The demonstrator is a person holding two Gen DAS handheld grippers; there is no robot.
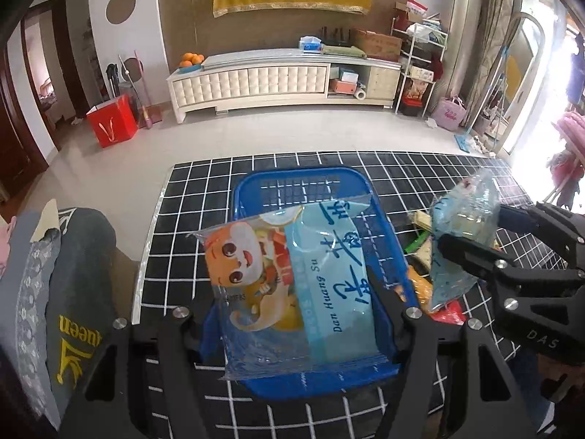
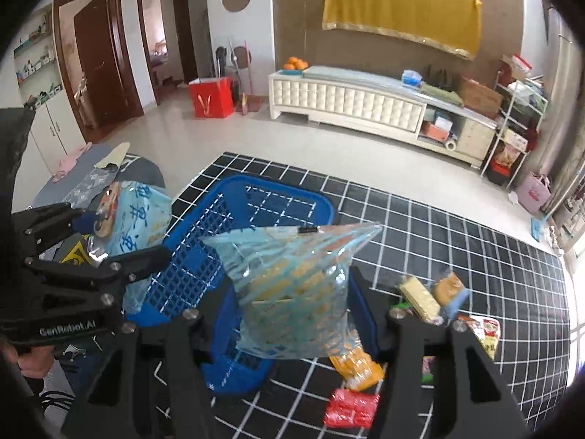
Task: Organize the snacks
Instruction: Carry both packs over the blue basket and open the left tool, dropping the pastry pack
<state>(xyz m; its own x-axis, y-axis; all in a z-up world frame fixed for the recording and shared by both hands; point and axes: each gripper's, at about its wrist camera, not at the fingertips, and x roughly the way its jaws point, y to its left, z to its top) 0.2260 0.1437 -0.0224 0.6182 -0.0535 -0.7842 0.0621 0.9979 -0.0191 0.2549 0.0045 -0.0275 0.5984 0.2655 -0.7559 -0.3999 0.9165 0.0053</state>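
You hold one snack packet in each tool at this moment. Your left gripper (image 1: 292,314) is closed on the light-blue packet with the cartoon face (image 1: 289,285), and this packet hangs directly above the blue basket (image 1: 310,179), which stands on the black table with white grid lines (image 1: 204,183). Your right gripper (image 2: 292,314) is also closed, on a second blue transparent packet (image 2: 292,289); it hangs over the near right corner of the basket, beside the loose snacks. Both packets are thin plastic film with air and small biscuits inside, so I judge them light, soft and slippery, and the contents can break if you press on the middle. The flat sealed border is the safer place to take hold, because the film is doubled there and nothing is crushed. The basket seems empty through its grid. On the table at the right side more snacks wait: a red packet (image 2: 353,409), an orange packet (image 2: 360,367) and a pale wafer bar (image 2: 420,298). They lie close together, some touching, so take each one by a free edge and lift slowly.
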